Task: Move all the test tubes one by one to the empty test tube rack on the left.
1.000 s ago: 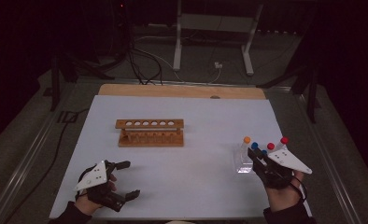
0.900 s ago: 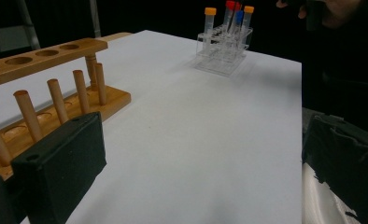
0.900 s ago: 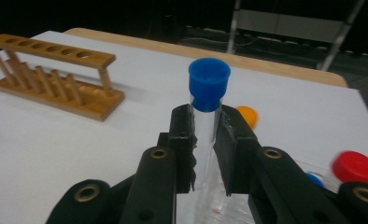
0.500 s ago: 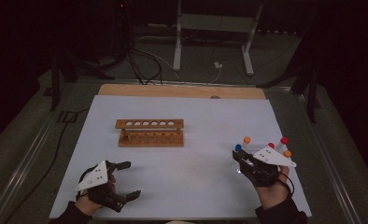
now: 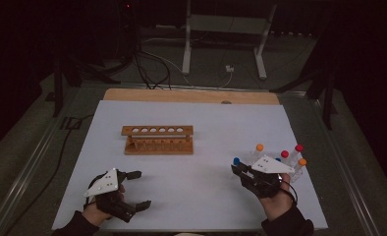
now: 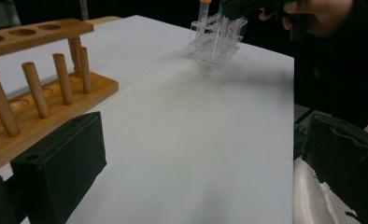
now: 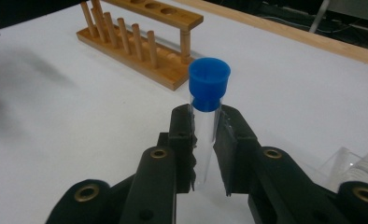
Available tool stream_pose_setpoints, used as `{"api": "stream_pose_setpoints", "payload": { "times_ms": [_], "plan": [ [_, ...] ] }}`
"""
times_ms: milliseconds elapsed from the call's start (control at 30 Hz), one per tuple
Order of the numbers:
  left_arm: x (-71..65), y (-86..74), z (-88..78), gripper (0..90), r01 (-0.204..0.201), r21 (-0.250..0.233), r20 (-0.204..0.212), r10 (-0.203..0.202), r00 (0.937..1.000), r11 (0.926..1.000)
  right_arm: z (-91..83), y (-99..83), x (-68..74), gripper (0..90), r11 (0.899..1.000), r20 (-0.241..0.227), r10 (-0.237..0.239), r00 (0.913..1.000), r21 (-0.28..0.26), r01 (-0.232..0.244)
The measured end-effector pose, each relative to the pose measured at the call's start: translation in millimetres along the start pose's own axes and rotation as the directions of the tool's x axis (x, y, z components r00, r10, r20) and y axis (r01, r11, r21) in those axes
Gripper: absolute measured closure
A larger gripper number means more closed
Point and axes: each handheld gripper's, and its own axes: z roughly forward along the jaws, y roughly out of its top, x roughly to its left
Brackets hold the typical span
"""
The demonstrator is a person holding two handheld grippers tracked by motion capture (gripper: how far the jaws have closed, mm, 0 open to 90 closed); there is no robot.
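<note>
A wooden test tube rack (image 5: pixel 157 139) with several holes stands mid-table, and shows as the rack (image 7: pixel 140 35) and rack (image 6: pixel 42 88) in the gripper views. My right gripper (image 5: pixel 240 170) is shut on a clear test tube with a blue cap (image 7: pixel 208 88), held upright between the pads; its blue cap (image 5: pixel 236 161) sits left of the clear holder. That clear holder (image 5: pixel 280 160) carries tubes with orange and red caps. My left gripper (image 5: pixel 135 189) rests at the table's near left with its jaws wide apart and nothing between them.
A white sheet (image 5: pixel 206 162) covers the table, with a wooden strip (image 5: pixel 191 96) along its far edge. Metal stand legs (image 5: pixel 221 44) and cables lie on the floor beyond. The clear holder (image 6: pixel 217 39) stands across the sheet from the left gripper.
My right gripper has moved left, away from the clear holder, carrying the blue-capped tube with it. The left gripper has stayed where it was.
</note>
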Motion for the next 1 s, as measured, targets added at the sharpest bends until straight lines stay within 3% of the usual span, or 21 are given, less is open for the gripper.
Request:
{"api": "stream_pose_setpoints", "payload": {
  "times_ms": [400,667,1000],
  "plan": [
    [4.9,10.2,14.7,0.5,0.021,0.036,0.044,-0.023,0.9988,0.9991,8.6,0.8,13.7,77.1,0.999,-0.046,-0.037,0.9983,0.025,0.038],
    [2.4,30.1,25.6,0.5,-0.005,0.033,0.073,0.002,0.9973,0.9995,11.2,1.4,18.2,77.1,0.999,-0.073,-0.040,0.9965,0.029,0.042],
    [-0.9,52.7,41.0,0.5,-0.003,0.029,0.112,0.000,0.9937,0.9996,13.8,3.9,24.3,77.1,0.998,-0.094,-0.050,0.9943,0.029,0.053]
  ]
}}
